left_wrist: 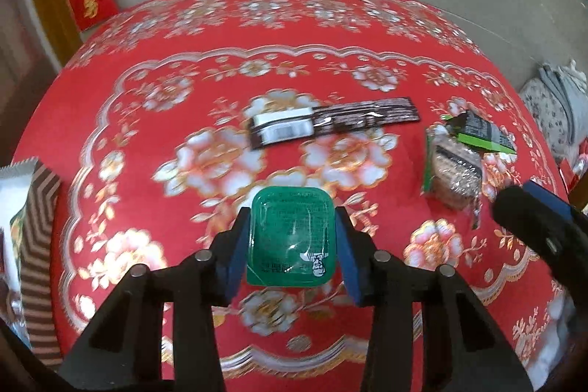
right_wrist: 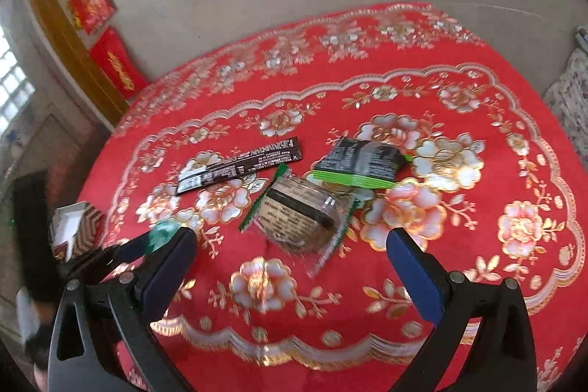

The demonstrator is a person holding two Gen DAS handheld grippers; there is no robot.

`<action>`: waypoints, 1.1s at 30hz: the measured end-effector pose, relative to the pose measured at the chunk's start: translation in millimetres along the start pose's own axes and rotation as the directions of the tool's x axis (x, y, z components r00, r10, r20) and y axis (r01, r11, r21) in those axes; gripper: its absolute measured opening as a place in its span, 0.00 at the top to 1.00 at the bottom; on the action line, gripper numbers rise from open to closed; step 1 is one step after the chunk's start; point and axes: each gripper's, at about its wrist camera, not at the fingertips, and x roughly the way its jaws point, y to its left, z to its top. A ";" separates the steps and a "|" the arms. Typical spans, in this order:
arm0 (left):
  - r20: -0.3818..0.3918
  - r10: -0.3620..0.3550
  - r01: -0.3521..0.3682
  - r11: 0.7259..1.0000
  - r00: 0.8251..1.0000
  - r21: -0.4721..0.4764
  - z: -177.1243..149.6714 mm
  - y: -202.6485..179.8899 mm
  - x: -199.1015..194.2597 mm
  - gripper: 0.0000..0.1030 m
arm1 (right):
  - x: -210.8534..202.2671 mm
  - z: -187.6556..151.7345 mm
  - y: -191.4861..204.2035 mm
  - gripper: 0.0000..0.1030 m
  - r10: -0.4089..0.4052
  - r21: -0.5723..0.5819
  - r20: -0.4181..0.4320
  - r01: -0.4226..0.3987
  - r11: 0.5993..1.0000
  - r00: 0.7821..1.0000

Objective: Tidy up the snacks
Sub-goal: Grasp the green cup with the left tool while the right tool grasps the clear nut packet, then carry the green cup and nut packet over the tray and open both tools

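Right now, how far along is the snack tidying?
Early, it seems. Nothing clearly sorted shows; a striped box sits at the table's left edge, contents unclear. In hand: the left gripper is shut on a green cup. The right gripper hangs open over a clear cookie pack. Left: that pack, a green-edged pouch and a dark bar lie loose on the red cloth.

The left tool (left_wrist: 292,237) clasps a green cup (left_wrist: 291,236) over the red bench (left_wrist: 147,201), right tool (left_wrist: 529,208) near right.
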 end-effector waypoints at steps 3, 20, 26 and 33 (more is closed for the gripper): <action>0.000 -0.005 0.005 1.000 1.000 -0.009 -6.4 7.0 -6.7 0.56 | 15.1 2.1 6.4 0.02 -0.053 0.005 -0.025 0.053 0.999 0.998; 0.004 -0.081 0.081 0.997 0.997 -0.021 -35.1 29.3 -33.1 0.56 | 34.1 5.0 11.6 0.41 -0.126 -0.082 -0.073 0.119 0.989 0.989; 0.010 -0.078 0.078 0.997 0.997 -0.012 -44.4 30.4 -41.3 0.56 | 16.3 -15.1 8.9 0.44 -0.077 -0.104 -0.071 0.070 0.992 0.994; 0.028 -0.062 0.063 0.998 0.998 -0.011 -59.9 33.6 -56.8 0.56 | -17.7 -45.2 25.1 0.44 -0.027 -0.174 -0.026 0.022 0.985 0.999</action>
